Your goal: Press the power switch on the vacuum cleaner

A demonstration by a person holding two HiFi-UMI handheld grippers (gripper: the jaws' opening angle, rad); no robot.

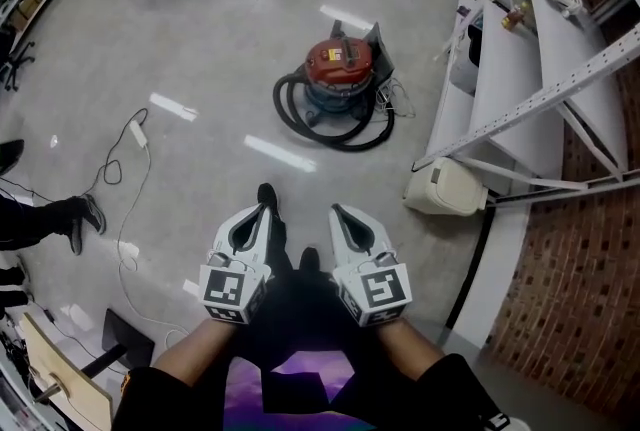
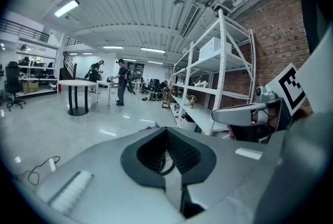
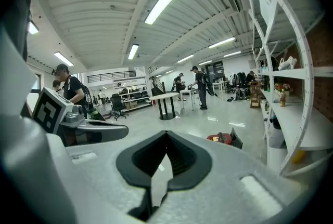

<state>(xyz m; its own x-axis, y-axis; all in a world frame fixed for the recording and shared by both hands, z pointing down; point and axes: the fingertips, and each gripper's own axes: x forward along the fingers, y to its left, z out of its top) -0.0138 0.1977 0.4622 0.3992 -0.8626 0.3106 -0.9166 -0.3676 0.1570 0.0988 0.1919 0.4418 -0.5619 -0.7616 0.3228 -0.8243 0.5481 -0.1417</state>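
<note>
Vac: vacuum cleaner (image 1: 338, 79), red lid, stands on the floor (image 1: 200, 49). Black hose (image 1: 292, 115) is coiled round its base, so prob. parked, not running.
Switch: likely on vac's top, too small to pick out.
Left tool (image 1: 265, 209): jaws closed, nothing btwn them. Well short of vac, tip aimed at it.
Right tool (image 1: 338, 211): also closed & empty, equally far from vac.
Why closed: shut tips make a blunt poker for a button, I'd judge.
Stage: approach, no contact yet.
Rack (image 1: 520, 69): just right of vac, so keep clear.
</note>
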